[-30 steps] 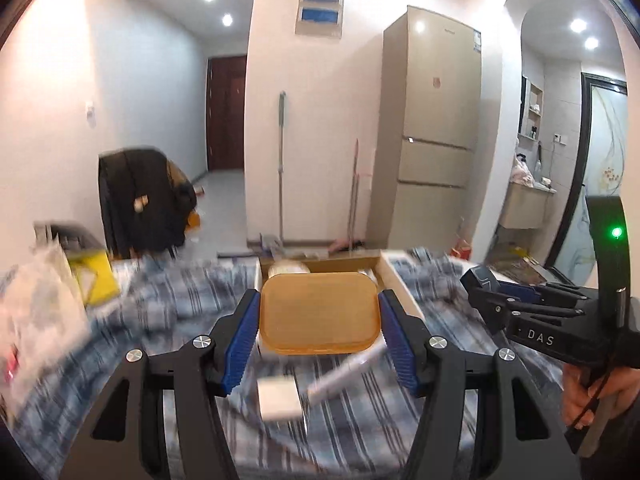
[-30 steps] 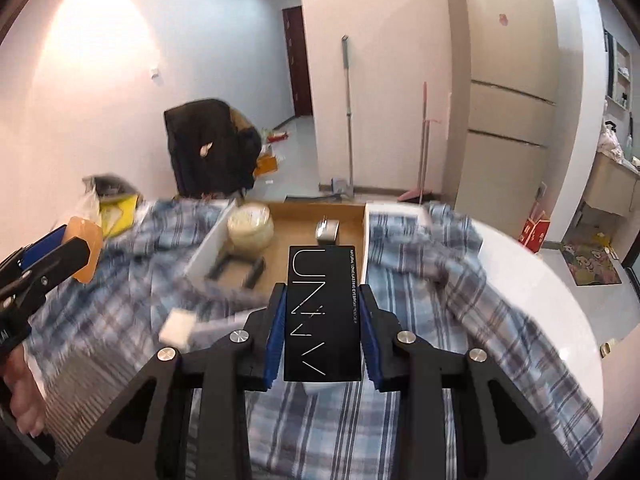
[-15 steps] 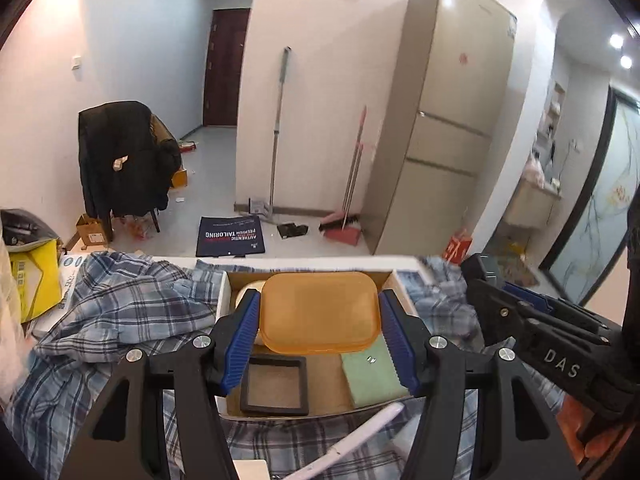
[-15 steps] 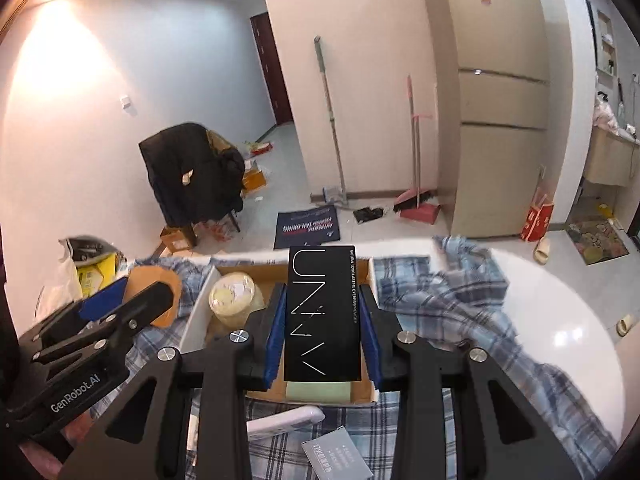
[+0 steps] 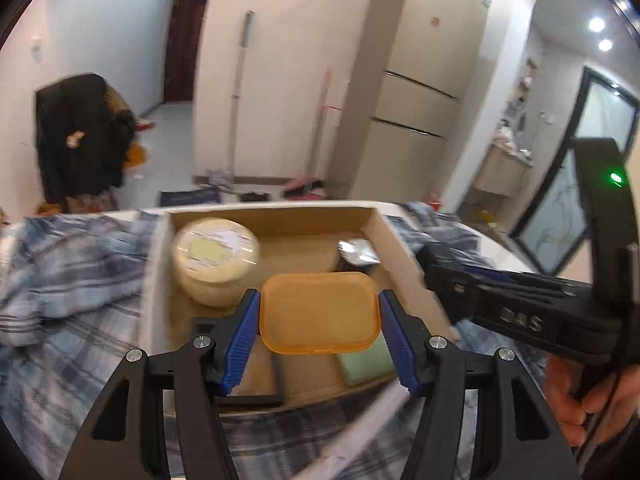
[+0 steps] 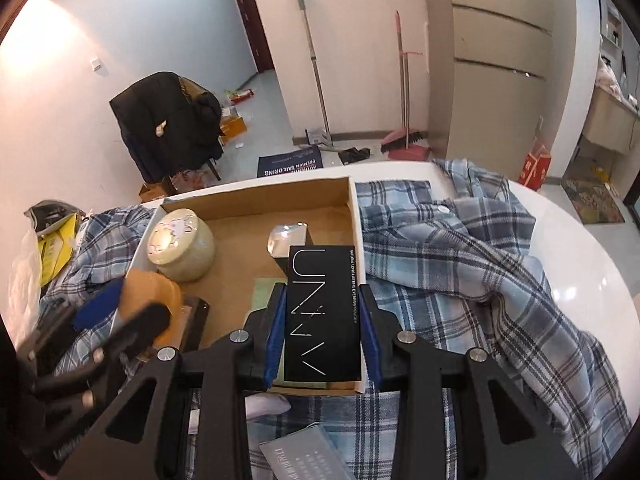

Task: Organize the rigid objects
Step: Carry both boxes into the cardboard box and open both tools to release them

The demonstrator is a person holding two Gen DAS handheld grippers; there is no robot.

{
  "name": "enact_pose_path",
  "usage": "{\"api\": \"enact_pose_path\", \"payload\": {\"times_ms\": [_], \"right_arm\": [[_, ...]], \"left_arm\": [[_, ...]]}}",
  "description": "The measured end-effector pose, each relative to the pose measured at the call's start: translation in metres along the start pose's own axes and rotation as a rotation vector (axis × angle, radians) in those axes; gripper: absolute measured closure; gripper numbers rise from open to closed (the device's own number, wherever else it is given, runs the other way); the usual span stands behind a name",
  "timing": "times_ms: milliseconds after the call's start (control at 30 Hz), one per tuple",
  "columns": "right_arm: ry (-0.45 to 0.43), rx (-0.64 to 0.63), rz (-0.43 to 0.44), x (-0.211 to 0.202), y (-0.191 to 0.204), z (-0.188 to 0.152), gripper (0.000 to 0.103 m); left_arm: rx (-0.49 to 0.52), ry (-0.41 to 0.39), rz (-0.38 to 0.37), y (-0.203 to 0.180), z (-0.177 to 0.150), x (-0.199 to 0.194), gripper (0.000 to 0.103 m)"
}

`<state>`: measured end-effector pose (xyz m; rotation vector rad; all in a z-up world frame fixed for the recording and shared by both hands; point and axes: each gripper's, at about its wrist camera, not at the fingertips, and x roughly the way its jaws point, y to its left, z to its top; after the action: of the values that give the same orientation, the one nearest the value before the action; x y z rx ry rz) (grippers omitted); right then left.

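A: What has changed since a second ago?

B: Both my grippers have come forward and down. The cardboard box [image 6: 352, 216], then well ahead, now lies right under my jaws.

A: What do you hold?

B: My left gripper [image 5: 320, 336] clamps the orange lid [image 5: 318, 312] between its blue pads, above the green pad [image 5: 366, 362] and the black frame [image 5: 248, 398], the round tin [image 5: 214, 264] ahead to the left. My right gripper [image 6: 322, 338] pinches the black carton [image 6: 322, 312], narrow, over the box's near right corner, the silver block [image 6: 286, 238] just beyond.
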<state>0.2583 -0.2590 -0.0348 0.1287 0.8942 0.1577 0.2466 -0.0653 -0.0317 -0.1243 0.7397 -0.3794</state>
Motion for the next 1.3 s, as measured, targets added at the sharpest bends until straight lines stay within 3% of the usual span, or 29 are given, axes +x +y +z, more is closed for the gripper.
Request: {"api": "enact_pose_path", "payload": {"times_ms": [67, 333, 433, 567, 667, 1000, 1133, 1300], "right_arm": [[0.003, 0.005, -0.002, 0.001, -0.003, 0.001, 0.071], [0.009, 0.005, -0.008, 0.002, -0.005, 0.002, 0.071], [0.017, 0.005, -0.009, 0.003, -0.005, 0.002, 0.071], [0.020, 0.005, -0.014, 0.004, -0.005, 0.002, 0.071], [0.020, 0.003, -0.022, 0.005, -0.005, 0.001, 0.071], [0.026, -0.009, -0.005, 0.004, -0.002, 0.001, 0.071], [0.024, -0.002, 0.000, 0.002, -0.004, 0.001, 0.071], [0.021, 0.032, 0.045, 0.000, -0.009, 0.002, 0.071]], "left_arm": [[-0.012, 0.044, -0.018, -0.003, -0.004, 0.013, 0.041], [0.024, 0.116, 0.061, -0.006, -0.014, 0.040, 0.041], [0.005, 0.162, 0.058, -0.001, -0.016, 0.049, 0.041], [-0.029, 0.153, 0.025, 0.008, -0.014, 0.051, 0.041], [0.001, 0.145, 0.097, 0.008, -0.015, 0.051, 0.041], [-0.017, 0.147, 0.081, 0.014, -0.014, 0.045, 0.041], [0.019, 0.147, 0.098, 0.006, -0.016, 0.046, 0.031], [0.008, 0.116, 0.075, 0.006, -0.014, 0.038, 0.031]]}}
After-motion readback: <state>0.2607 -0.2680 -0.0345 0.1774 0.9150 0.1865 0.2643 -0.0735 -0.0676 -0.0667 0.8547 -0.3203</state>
